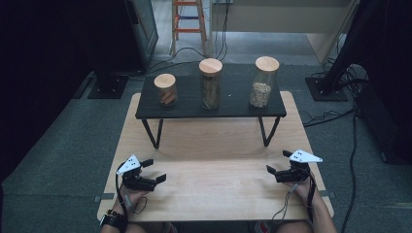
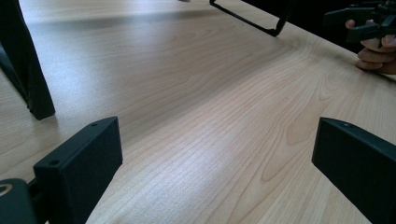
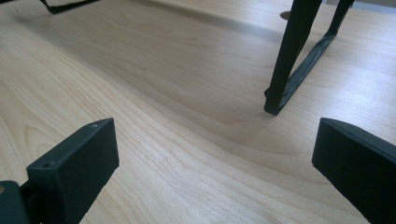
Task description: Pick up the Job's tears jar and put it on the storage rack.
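three glass jars with round wooden lids are seen in the high view, lined up on a low black shelf [image 1: 233,97] that stands on black legs at the far half of the light wooden surface [image 1: 214,189]. the left jar [image 1: 166,89] is the shortest and is partly filled with reddish-brown contents; the middle jar [image 1: 210,83] is the tallest and holds something brownish; the right jar [image 1: 265,81] is partly filled with pale, grainy contents. the jars are set apart from one another, upright, and untouched by either gripper.

the left gripper [image 1: 154,171] is held near the front left corner of the surface, and the right gripper [image 1: 278,162] near the front right edge, both well apart from the shelf. each is topped by a grey three-cornered plate, and a cable is trailed from each toward the person's forearms.

in the left gripper view, the fingers [image 2: 79,163] are spread wide with nothing between them but bare wood grain; a shelf leg [image 2: 28,70] is seen at the left, and the other hand [image 2: 376,51] with its gripper at the upper right. in the right gripper view, the fingers [image 3: 74,163] are likewise spread wide and empty, with a shelf leg [image 3: 289,60] planted on the wood ahead.
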